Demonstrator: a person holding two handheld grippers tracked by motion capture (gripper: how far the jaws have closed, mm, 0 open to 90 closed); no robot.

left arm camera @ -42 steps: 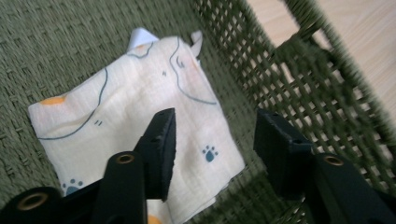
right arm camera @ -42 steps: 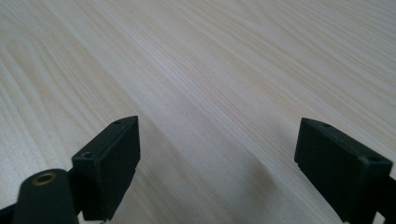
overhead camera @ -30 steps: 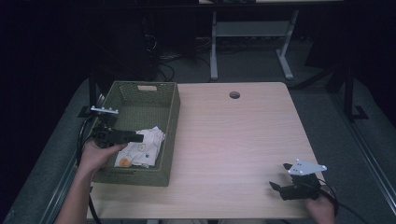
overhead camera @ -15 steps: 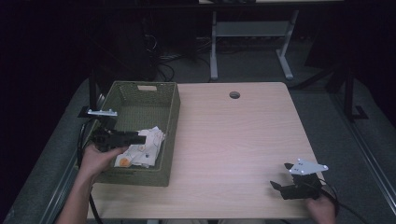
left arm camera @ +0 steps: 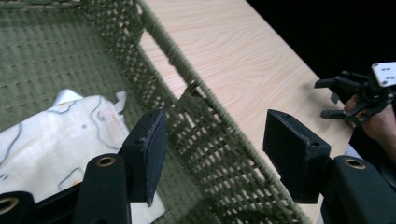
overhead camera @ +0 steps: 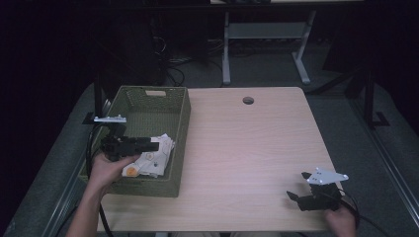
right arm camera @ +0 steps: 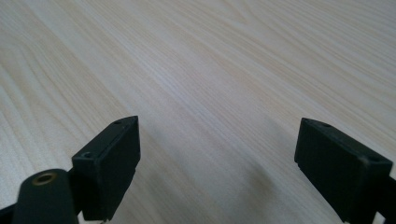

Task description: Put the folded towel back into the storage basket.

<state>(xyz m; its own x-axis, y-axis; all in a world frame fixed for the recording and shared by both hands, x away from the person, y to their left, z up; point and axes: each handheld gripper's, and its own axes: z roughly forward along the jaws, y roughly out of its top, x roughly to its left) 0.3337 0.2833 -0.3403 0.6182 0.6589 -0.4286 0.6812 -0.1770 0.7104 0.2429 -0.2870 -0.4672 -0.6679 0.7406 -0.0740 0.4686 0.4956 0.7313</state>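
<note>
Far left of high view: green woven rectangular basket (overhead camera: 180, 123) on the light wooden desk (overhead camera: 247, 148), at the desk's left edge. Inside it, toward the near right corner, lies a crumpled white cloth with grey and orange print (overhead camera: 153, 157).

Left gripper (overhead camera: 154, 145) held over the basket, pointing right toward the basket's right wall. Left gripper view: its black fingers (left arm camera: 148, 154) spread wide apart, gripping nothing. Cloth (left arm camera: 56, 140) sits below and to the left of the left finger in that view, partly tucked under it; whether finger and cloth touch, cannot tell. The gap between the fingers frames the basket's woven wall (left arm camera: 205, 135), not the cloth. The right finger hangs over the wall's rim, bare desk (left arm camera: 243, 51) beyond.

Middle: open desk, small round hole (overhead camera: 248, 100) near the far edge.

Right: right gripper (overhead camera: 294, 191) low at the desk's near right corner, well apart from basket and cloth, hand (overhead camera: 341, 219) behind it. Right gripper view: fingers (right arm camera: 114, 161) wide apart, nothing between them, plain wood grain (right arm camera: 210, 84) just beneath. It also shows small at the right edge of the left gripper view (left arm camera: 327, 98).
</note>
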